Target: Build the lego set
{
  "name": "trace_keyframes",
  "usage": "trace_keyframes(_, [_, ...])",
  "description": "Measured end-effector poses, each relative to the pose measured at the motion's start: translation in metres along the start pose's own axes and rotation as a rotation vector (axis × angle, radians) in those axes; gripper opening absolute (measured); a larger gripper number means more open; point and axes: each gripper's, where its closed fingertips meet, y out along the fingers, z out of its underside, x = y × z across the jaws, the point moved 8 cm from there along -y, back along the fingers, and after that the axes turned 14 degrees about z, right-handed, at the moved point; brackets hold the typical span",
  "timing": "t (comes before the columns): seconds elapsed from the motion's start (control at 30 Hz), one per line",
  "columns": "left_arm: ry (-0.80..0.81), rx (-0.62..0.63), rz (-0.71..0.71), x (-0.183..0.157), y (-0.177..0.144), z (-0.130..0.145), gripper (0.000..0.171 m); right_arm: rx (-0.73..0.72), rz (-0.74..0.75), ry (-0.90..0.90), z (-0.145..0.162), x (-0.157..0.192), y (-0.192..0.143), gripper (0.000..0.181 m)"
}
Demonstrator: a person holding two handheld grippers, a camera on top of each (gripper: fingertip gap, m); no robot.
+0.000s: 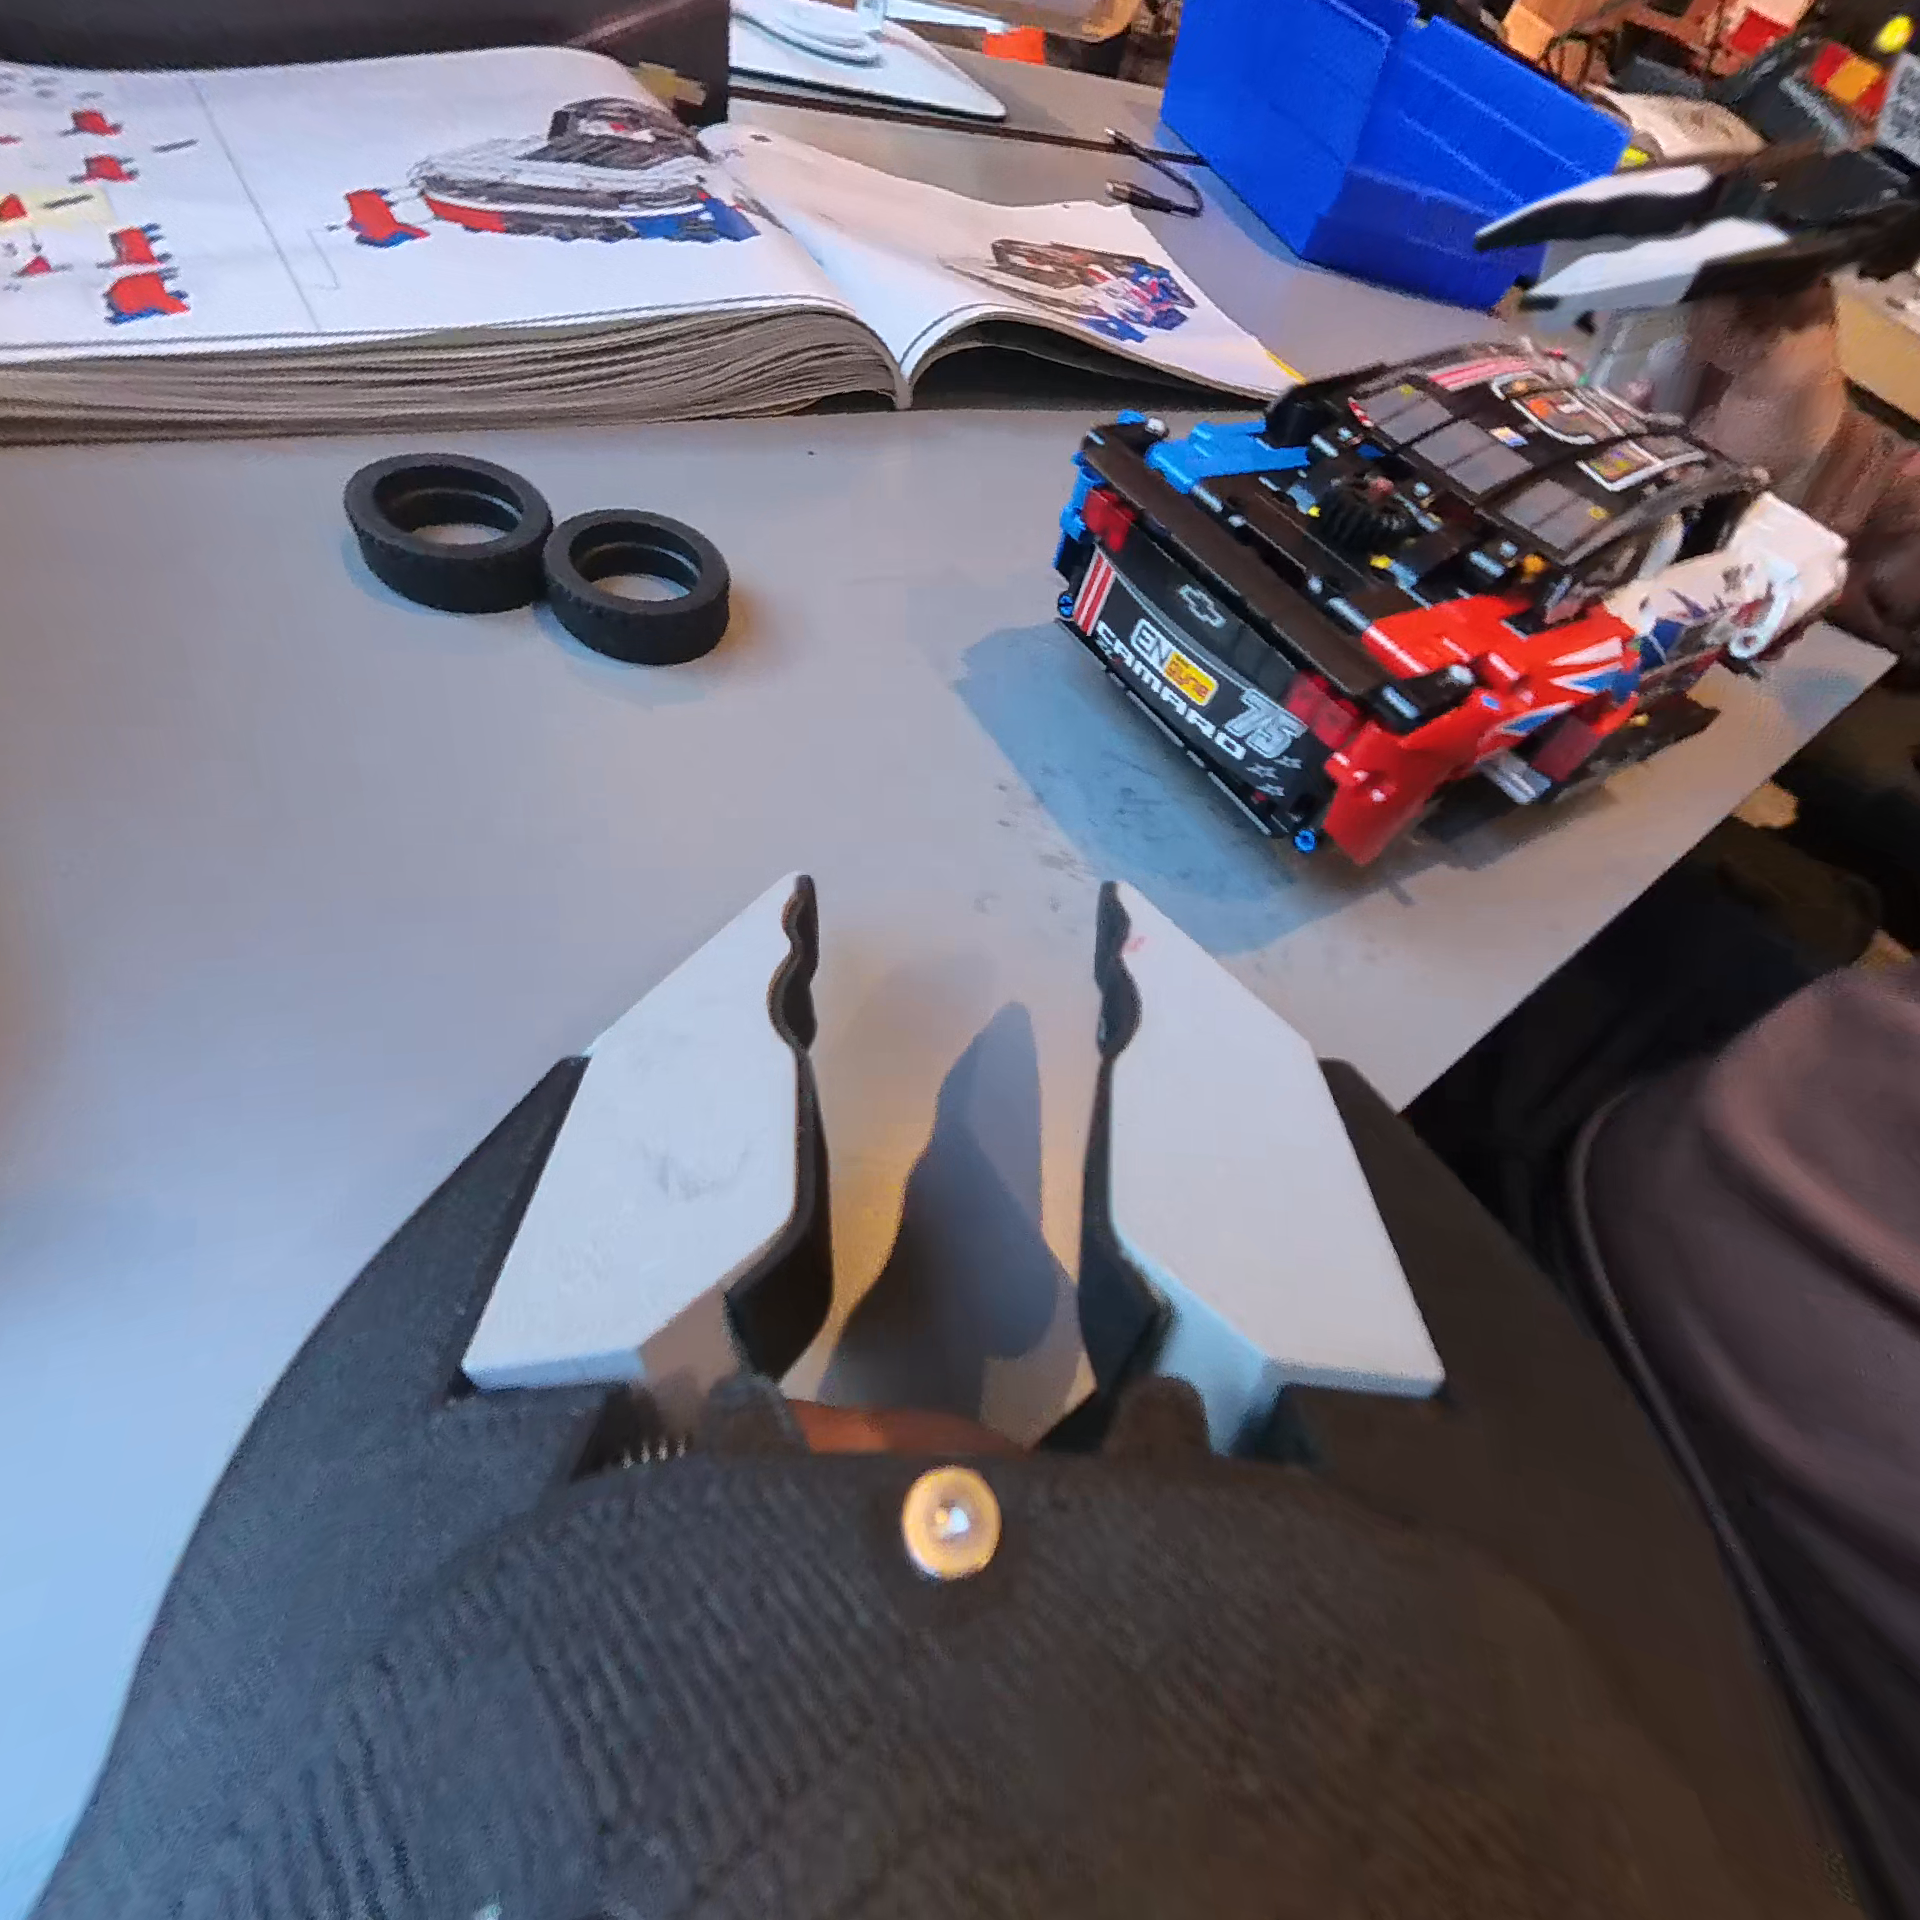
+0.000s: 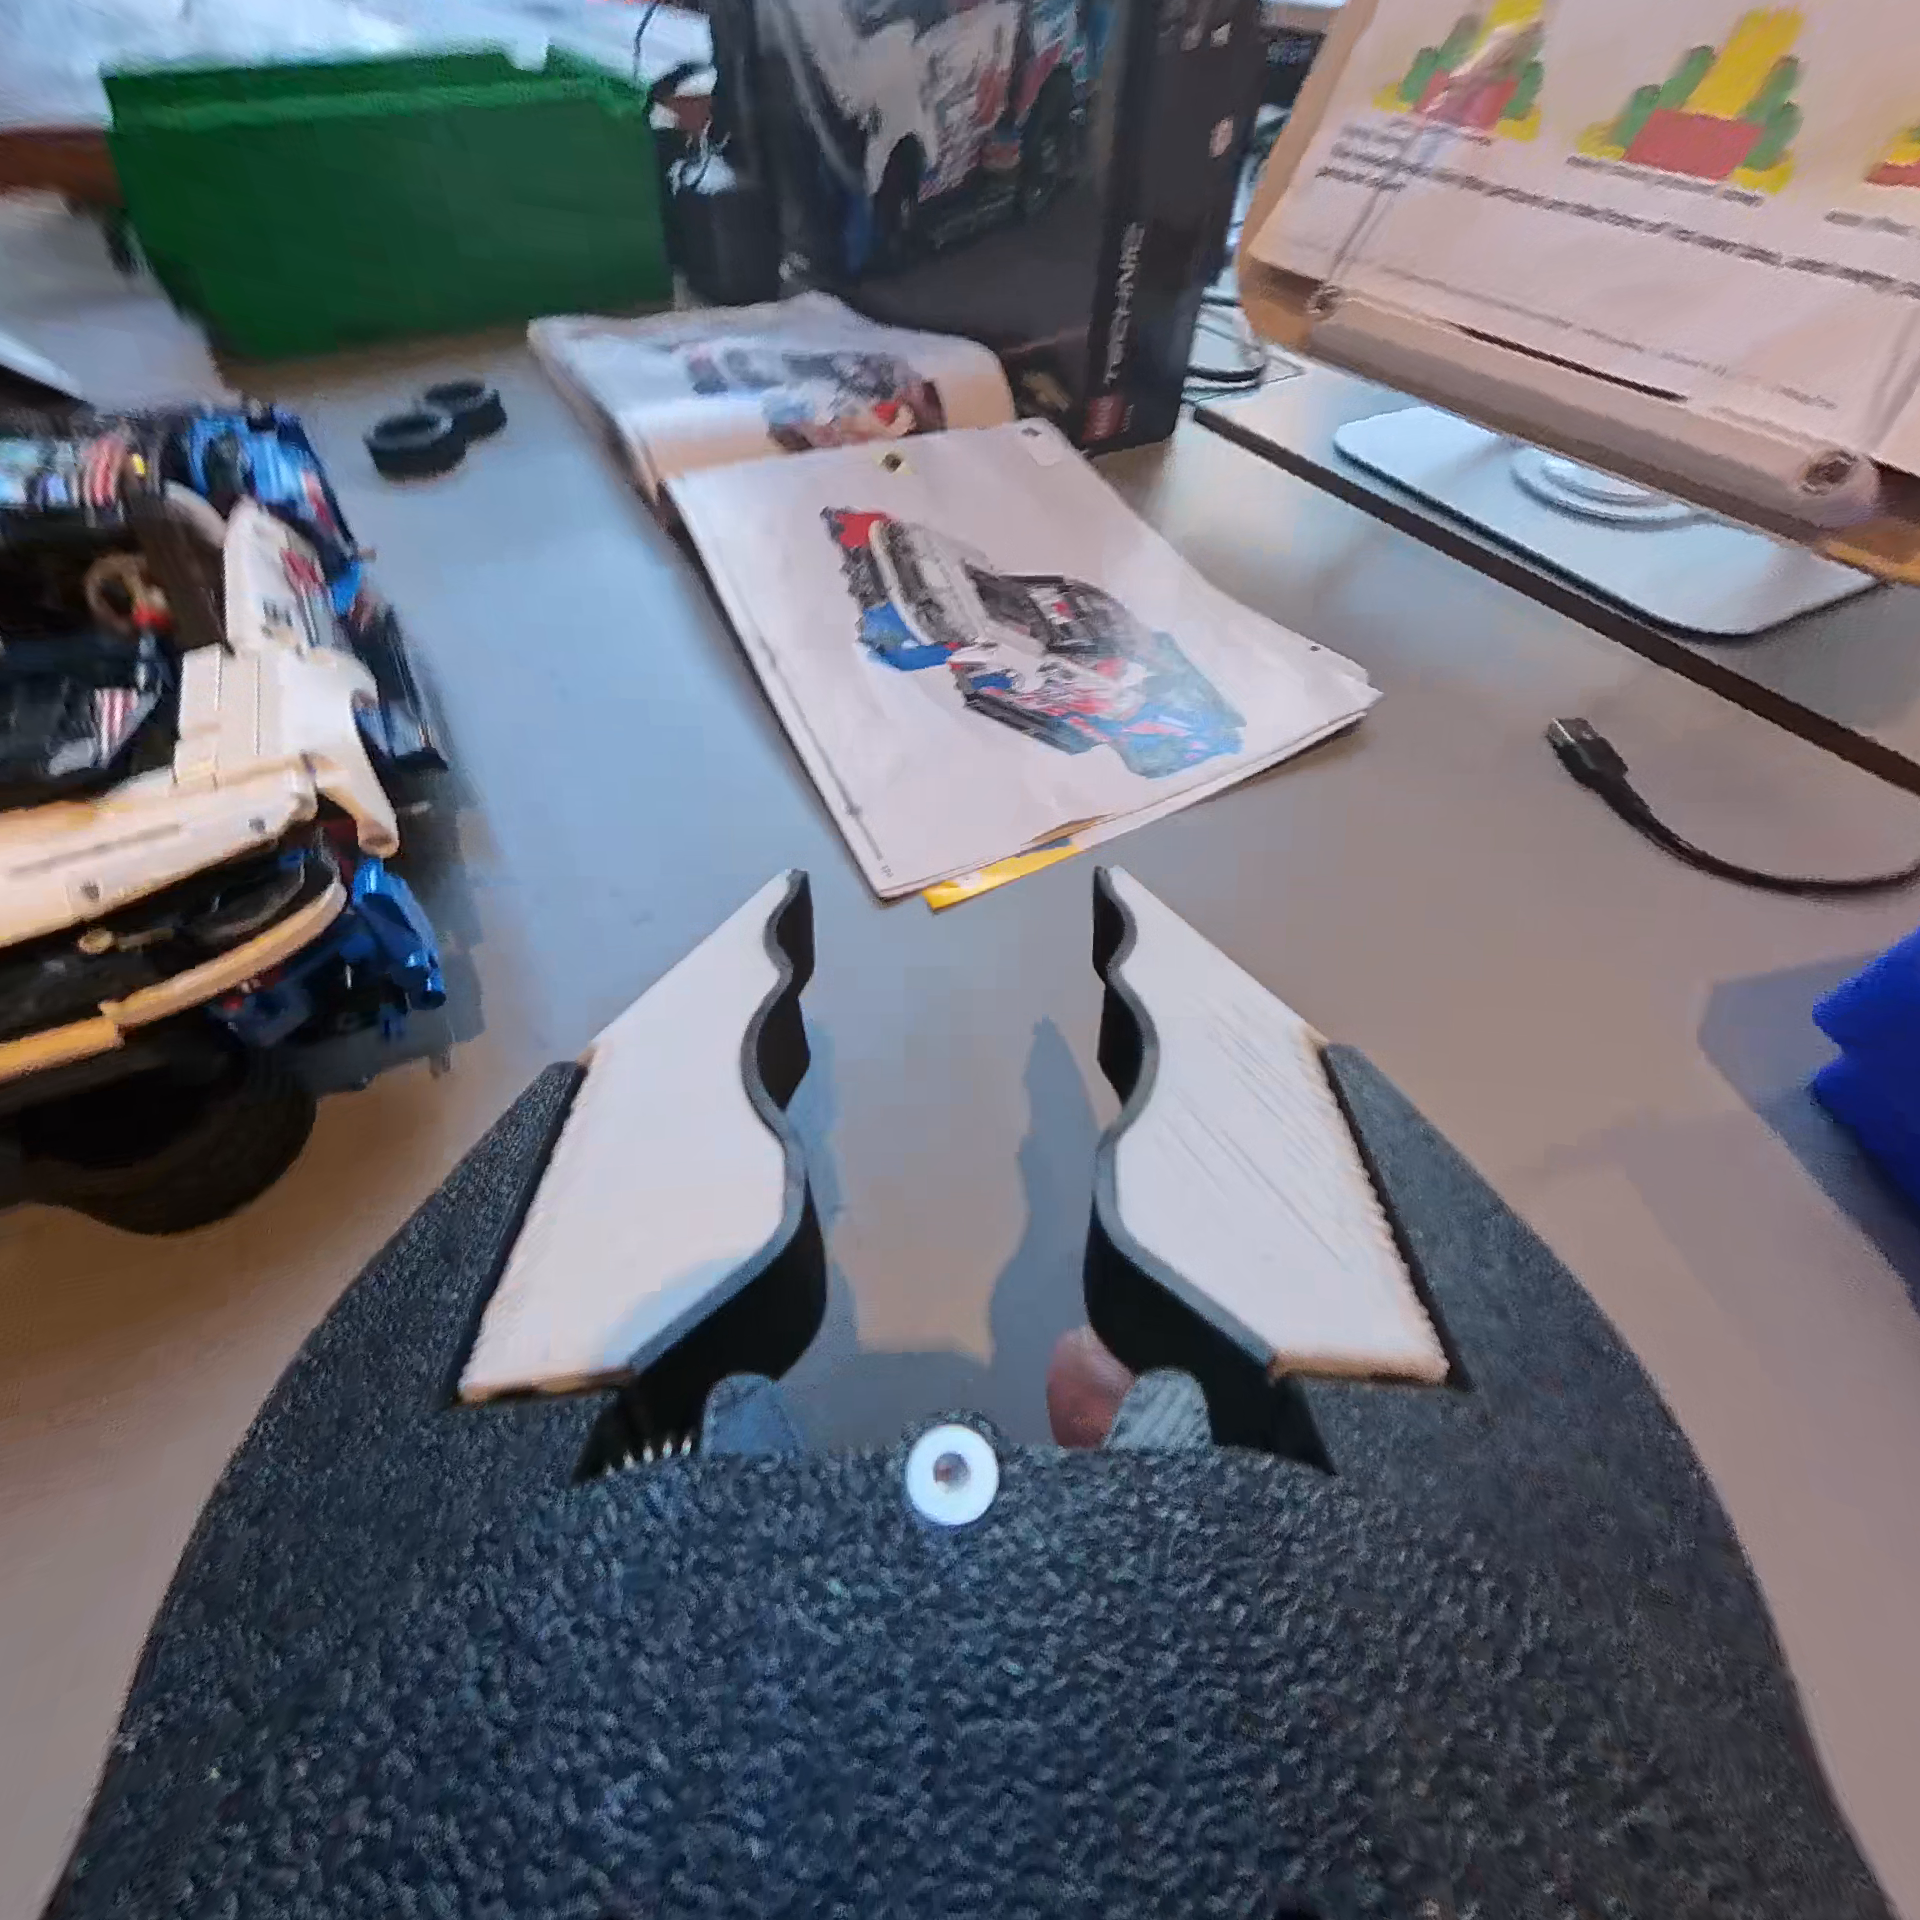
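A red, blue, black and white lego race car [image 1: 1403, 613] stands near the table's right edge; it also shows at the left of the right wrist view [image 2: 208, 748]. Two loose black tyres [image 1: 535, 556] lie side by side on the grey table, also seen far off in the right wrist view [image 2: 436, 424]. My left gripper [image 1: 956, 894] is open and empty, low over bare table, with the car ahead to its right. My right gripper [image 2: 951, 883] is open and empty, just short of the open instruction booklet [image 2: 997, 634]. It also shows above the car in the left wrist view [image 1: 1507, 265].
The thick open booklet [image 1: 468, 260] lies at the table's back. Blue bins [image 1: 1382, 135] stand at the back right. The set's black box [image 2: 997, 208], a green box [image 2: 384, 197], a monitor base [image 2: 1579, 520] and a black cable [image 2: 1683, 821] sit around the right gripper's area. Some 45 centimetres of space lies between my two pairs of fingers. The right tips stand about 40 centimetres off the monitor base [image 2: 1579, 520].
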Motion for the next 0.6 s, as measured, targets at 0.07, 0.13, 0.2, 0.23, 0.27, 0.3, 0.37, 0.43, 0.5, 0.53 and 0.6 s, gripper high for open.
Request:
trace_keyframes(0.07, [-0.041,-0.018,-0.012,0.003,0.0,-0.002,0.05,-0.006,-0.013,0.102,-0.001,-0.012,-0.005,0.054])
trace_keyframes(0.13, [-0.082,-0.052,-0.021,0.005,-0.001,-0.003,0.051,-0.019,-0.022,0.189,-0.003,-0.021,-0.01,0.057])
trace_keyframes(0.2, [-0.13,-0.097,-0.038,0.007,-0.005,-0.003,0.055,-0.032,-0.036,0.232,-0.006,-0.025,-0.013,0.058])
trace_keyframes(0.23, [-0.15,-0.118,-0.042,0.008,-0.008,-0.003,0.058,-0.031,-0.035,0.234,-0.006,-0.025,-0.014,0.058])
trace_keyframes(0.27, [-0.162,-0.128,-0.043,0.008,-0.009,-0.003,0.057,-0.028,-0.026,0.225,-0.007,-0.024,-0.014,0.058])
trace_keyframes(0.3, [-0.164,-0.133,-0.043,0.008,-0.009,-0.003,0.054,-0.026,-0.019,0.207,-0.008,-0.022,-0.015,0.058])
trace_keyframes(0.37, [-0.161,-0.129,-0.05,0.008,-0.008,-0.003,0.053,-0.022,-0.015,0.159,-0.009,-0.016,-0.014,0.057])
trace_keyframes(0.43, [-0.169,-0.113,-0.047,0.01,-0.005,-0.004,0.053,-0.007,-0.017,0.107,-0.008,-0.009,-0.012,0.058])
trace_keyframes(0.5, [-0.172,-0.102,-0.033,0.01,-0.003,-0.005,0.05,0.004,-0.016,0.05,-0.007,-0.002,-0.011,0.057])
trace_keyframes(0.53, [-0.175,-0.098,-0.025,0.01,-0.003,-0.005,0.049,0.007,-0.013,0.02,-0.007,0.001,-0.01,0.057])
trace_keyframes(0.6, [-0.183,-0.103,-0.014,0.011,-0.003,-0.005,0.049,0.013,-0.007,-0.03,-0.006,0.006,-0.009,0.057])
